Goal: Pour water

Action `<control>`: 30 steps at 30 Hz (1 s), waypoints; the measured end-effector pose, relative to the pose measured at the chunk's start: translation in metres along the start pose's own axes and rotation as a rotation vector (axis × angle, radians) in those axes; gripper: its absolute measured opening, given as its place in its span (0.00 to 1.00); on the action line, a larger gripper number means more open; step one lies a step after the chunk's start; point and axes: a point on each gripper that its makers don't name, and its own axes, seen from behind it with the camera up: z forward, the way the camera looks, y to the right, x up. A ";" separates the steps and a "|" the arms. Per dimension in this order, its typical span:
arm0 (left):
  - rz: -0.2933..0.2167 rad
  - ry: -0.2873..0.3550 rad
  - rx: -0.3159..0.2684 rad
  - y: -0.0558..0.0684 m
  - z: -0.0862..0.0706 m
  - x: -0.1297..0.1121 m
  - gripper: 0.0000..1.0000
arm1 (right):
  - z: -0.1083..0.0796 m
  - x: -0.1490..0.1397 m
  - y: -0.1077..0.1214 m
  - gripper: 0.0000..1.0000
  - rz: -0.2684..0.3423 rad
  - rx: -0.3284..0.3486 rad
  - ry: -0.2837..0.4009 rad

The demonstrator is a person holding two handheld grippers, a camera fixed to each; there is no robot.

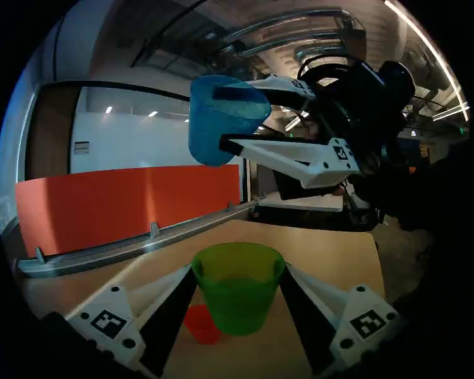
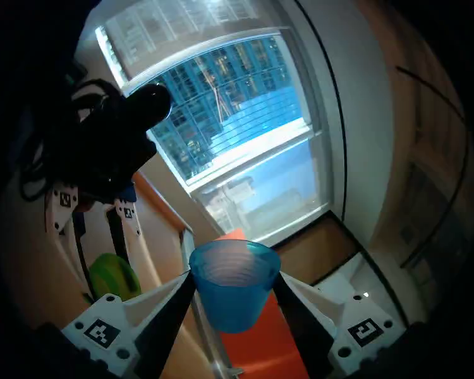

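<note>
A pale wooden table [image 1: 338, 252] stands against an orange panel [image 1: 129, 202] with a metal rail [image 1: 142, 239] along its foot. Behind the panel is a white wall, and pipes run across the ceiling.

There are three cups and two grippers. The left gripper [image 1: 238, 278] is low over the table with its fingers part-way open, pressing on either side of a green cup [image 1: 237, 306] that it holds upright. A small red cup [image 1: 202, 323] sits on the table just beside the green one, partly hidden behind it. The right gripper [image 1: 227, 117] reaches in from the right, high above the green cup. Its two white fingers clamp a blue cup [image 1: 205, 129] with the wider end up. Whether either held cup contains water cannot be told.

The right gripper view adds a tall window [image 2: 237, 126] with a glass-fronted building outside. It also looks into the blue cup's open mouth, with the cup [image 2: 234, 290] wedged between that gripper's own fingers and the orange panel [image 2: 268, 347] below. At the left edge the left gripper [image 2: 110, 278] appears from outside, with its dark body above and the green cup [image 2: 114, 273] between its fingers. The left gripper view alone brings in the red cup and the table top.
</note>
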 end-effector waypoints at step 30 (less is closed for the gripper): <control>0.019 -0.002 0.026 -0.004 -0.003 0.001 0.87 | -0.001 0.025 -0.030 0.89 0.781 0.176 0.033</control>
